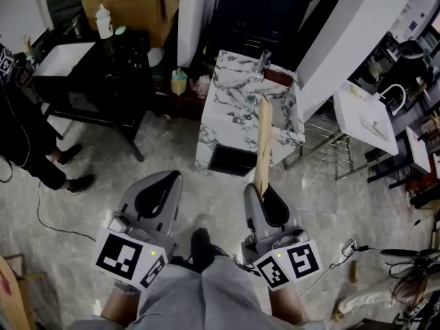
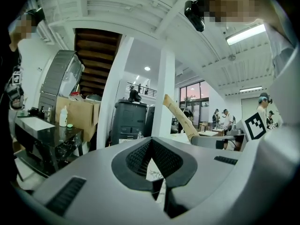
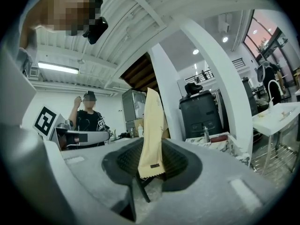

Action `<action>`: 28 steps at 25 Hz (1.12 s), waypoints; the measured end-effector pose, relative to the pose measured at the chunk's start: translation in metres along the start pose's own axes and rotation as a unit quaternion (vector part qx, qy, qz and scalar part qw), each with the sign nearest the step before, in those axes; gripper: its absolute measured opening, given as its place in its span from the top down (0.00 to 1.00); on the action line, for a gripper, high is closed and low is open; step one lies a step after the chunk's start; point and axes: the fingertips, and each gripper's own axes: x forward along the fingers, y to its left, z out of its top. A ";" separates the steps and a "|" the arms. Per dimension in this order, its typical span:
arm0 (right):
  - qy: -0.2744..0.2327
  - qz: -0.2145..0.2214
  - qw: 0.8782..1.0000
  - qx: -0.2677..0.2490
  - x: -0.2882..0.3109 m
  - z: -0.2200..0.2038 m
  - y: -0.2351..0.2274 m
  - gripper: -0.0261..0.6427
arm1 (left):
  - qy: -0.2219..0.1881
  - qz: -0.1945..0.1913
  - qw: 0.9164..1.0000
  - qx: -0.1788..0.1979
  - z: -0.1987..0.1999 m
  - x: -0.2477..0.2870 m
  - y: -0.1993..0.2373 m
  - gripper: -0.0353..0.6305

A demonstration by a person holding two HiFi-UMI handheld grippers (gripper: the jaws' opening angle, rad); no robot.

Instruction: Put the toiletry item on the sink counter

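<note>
Toiletry packet [image 3: 151, 125] is clamped in my right gripper [image 3: 151, 162], long axis pointing forward at the marble sink counter [image 1: 230, 115] ahead; left gripper [image 2: 152, 159] is closed, empty

Marble counter [image 1: 230, 108] ahead in all views

Head view: both grippers sit side by side in the lower half of the frame, pointing up-frame. Left gripper [image 1: 159, 184], lower left: jaws together at the tips, nothing between them. Right gripper [image 1: 263, 192], lower right: jaws clamped on the near end of a flat tan packet [image 1: 264, 139], which sticks out past the tips. Grey trousers [image 1: 206, 294] at bottom centre; dark shoe [image 1: 201, 243] between the grippers.
</note>
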 end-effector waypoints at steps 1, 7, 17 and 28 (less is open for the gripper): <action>0.001 0.003 1.000 0.002 0.007 0.001 -0.006 0.81 | -0.001 0.001 1.000 0.002 0.002 0.009 0.002 0.94; 0.009 0.027 1.000 -0.003 0.053 0.015 -0.039 0.81 | 0.003 0.011 1.000 0.001 0.014 0.059 0.018 0.94; 0.003 0.048 0.999 -0.007 0.114 0.039 -0.090 0.81 | -0.003 0.032 0.999 0.003 0.032 0.130 0.042 0.94; 0.012 0.056 0.998 -0.011 0.153 0.041 -0.122 0.81 | -0.003 0.053 0.999 -0.002 0.036 0.165 0.058 0.94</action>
